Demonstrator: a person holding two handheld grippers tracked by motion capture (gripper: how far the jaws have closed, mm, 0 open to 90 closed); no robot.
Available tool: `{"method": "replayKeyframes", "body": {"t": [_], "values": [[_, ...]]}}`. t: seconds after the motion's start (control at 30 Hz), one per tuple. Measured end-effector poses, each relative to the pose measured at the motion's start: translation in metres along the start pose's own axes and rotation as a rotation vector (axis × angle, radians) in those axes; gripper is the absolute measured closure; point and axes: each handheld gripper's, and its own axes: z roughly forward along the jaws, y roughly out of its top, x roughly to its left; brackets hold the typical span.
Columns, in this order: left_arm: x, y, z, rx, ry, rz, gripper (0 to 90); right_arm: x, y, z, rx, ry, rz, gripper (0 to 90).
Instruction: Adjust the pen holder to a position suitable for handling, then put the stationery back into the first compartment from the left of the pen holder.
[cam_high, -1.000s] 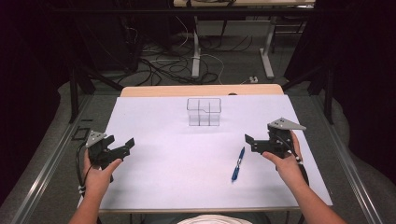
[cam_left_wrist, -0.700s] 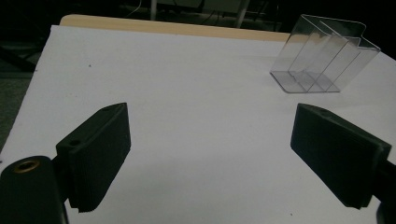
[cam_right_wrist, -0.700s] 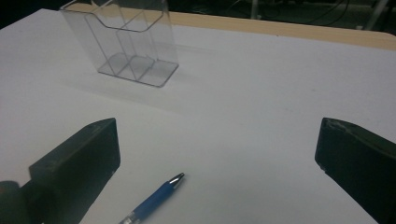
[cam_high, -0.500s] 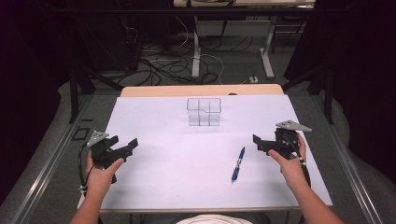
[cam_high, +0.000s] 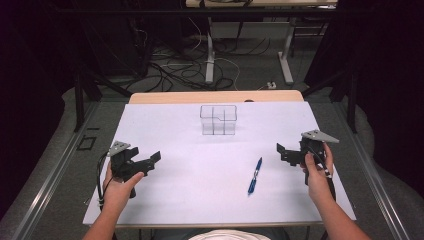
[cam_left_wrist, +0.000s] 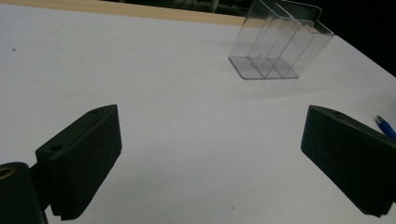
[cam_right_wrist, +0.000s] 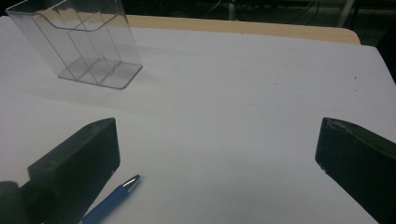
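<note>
A blue pen (cam_high: 255, 176) lies on the white table top (cam_high: 200, 190), right of the middle. A clear plastic holder with compartments (cam_high: 218, 120) stands empty near the back. My left gripper (cam_high: 152, 161) hovers at the left with its jaws pointing right; they have just been opening and stand open with nothing between them. My right gripper (cam_high: 281, 154) is open and empty to the right of the pen, pointing left. The left gripper view (cam_left_wrist: 210, 158) shows the holder (cam_left_wrist: 278, 46) and the pen tip (cam_left_wrist: 385, 127). The right gripper view (cam_right_wrist: 215, 163) shows the pen (cam_right_wrist: 112, 200) by its left jaw and the holder (cam_right_wrist: 84, 42).
A strip of bare wood (cam_high: 215, 96) runs along the table's far edge. Beyond it, cables (cam_high: 170, 70) and desk legs (cam_high: 210, 55) lie on a dark floor. Metal rails (cam_high: 55, 170) flank the table on both sides.
My right gripper has drawn back to the right, away from the pen. My left gripper has shifted a little to the right. The pen and holder have stayed put.
</note>
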Motion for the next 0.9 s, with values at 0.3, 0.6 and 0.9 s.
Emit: {"method": "replayKeyframes", "body": {"t": [0.3, 0.6, 0.9], "values": [[-0.017, 0.006, 0.007, 0.047, -0.053, 0.009, 9.6, -0.006, -0.001, 0.000, 0.010, -0.020, 0.008, 0.0], [-0.040, 0.017, 0.023, 0.088, -0.105, -0.008, 16.2, -0.006, 0.000, 0.001, 0.007, 0.000, -0.003, 0.0], [-0.078, 0.028, 0.046, 0.134, -0.166, 0.060, 25.3, -0.006, 0.000, 0.000, 0.002, 0.001, 0.003, 0.0]]}}
